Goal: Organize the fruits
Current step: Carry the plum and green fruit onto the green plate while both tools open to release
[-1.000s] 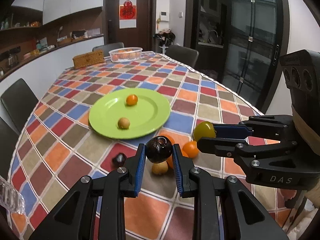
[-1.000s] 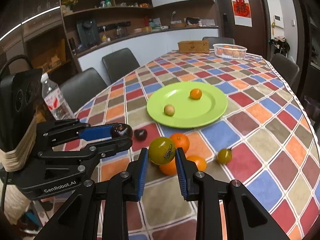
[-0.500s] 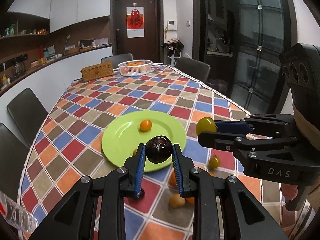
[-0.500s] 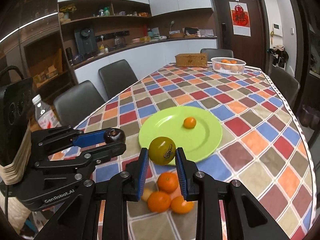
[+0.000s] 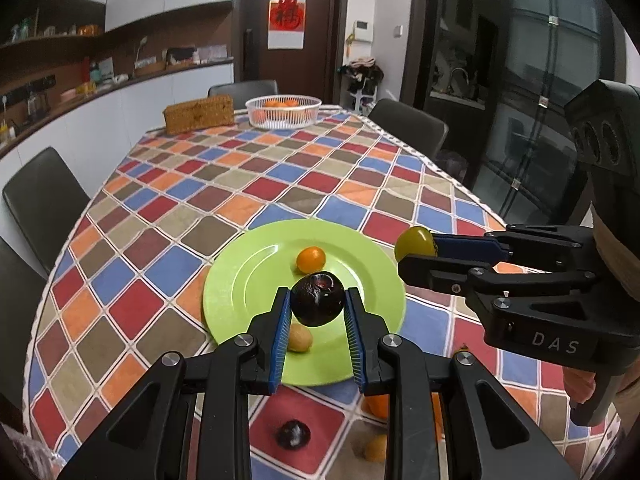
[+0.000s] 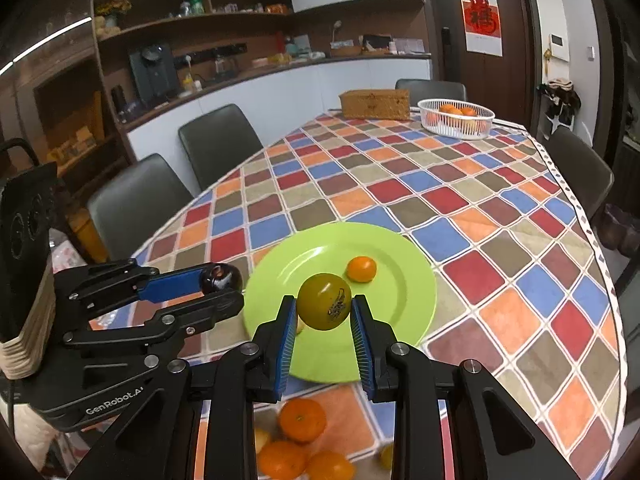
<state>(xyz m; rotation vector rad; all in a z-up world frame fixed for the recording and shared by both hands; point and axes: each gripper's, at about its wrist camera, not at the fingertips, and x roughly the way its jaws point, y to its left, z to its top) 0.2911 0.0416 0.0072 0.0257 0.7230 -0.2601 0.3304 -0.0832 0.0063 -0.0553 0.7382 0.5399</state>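
Note:
My left gripper (image 5: 318, 306) is shut on a dark plum (image 5: 318, 298) and holds it above the near part of the green plate (image 5: 248, 280). My right gripper (image 6: 324, 312) is shut on a yellow-green fruit (image 6: 324, 306) with a black mark, also above the green plate (image 6: 404, 292). On the plate lie a small orange (image 5: 311, 259) and a tan fruit (image 5: 300, 338). Each gripper shows in the other's view, the left one (image 6: 224, 284) and the right one (image 5: 408, 250).
Loose oranges (image 6: 302, 420), a second dark plum (image 5: 294, 434) and small yellow fruits (image 5: 374, 448) lie on the checkered cloth below the grippers. A white basket of oranges (image 5: 283, 111) and a wicker box (image 5: 199, 113) stand at the far end. Chairs ring the table.
Both grippers have risen and moved forward with their fruits, from over the loose fruit pile to over the near part of the green plate.

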